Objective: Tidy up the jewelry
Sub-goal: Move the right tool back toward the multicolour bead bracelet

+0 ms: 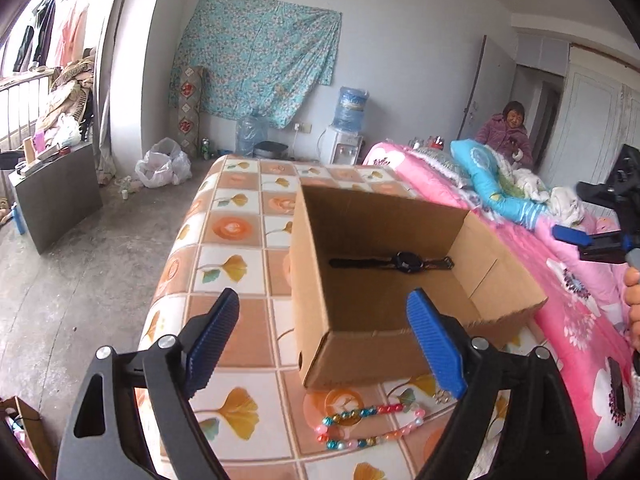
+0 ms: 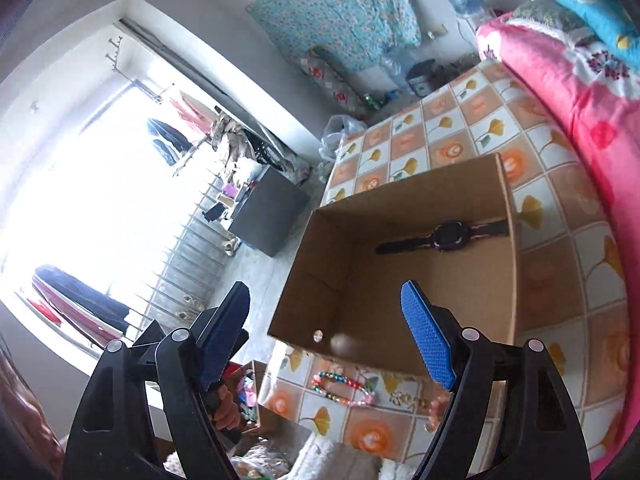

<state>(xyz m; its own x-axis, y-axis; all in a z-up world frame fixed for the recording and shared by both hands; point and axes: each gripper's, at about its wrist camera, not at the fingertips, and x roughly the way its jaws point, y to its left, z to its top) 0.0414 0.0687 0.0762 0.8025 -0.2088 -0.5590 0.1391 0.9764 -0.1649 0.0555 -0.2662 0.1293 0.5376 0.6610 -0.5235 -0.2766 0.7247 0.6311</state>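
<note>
**Reader:** Where does the tidying stand?

**Me:** One piece is put away. A dark wristwatch lies flat on the floor of the open cardboard box, near its far wall. The box sits on a table covered in a leaf-and-flower patterned cloth, beside a bed with a pink quilt.

**Reader:** And what is left out?

**Me:** A loop of coloured beads lies on the cloth just in front of the box's near wall. Beside it, towards the bed, is a small tangle of pale metal links; I cannot tell what piece it is. I judge both remain to go in.

**Reader:** What are your fingers doing?

**Me:** My left gripper hovers over the near edge of the box, blue pads spread wide with nothing between them. My right gripper is spread wide too, empty, above the box.

**Reader:** So, progress?

**Me:** Roughly a third done, by my count.
</note>
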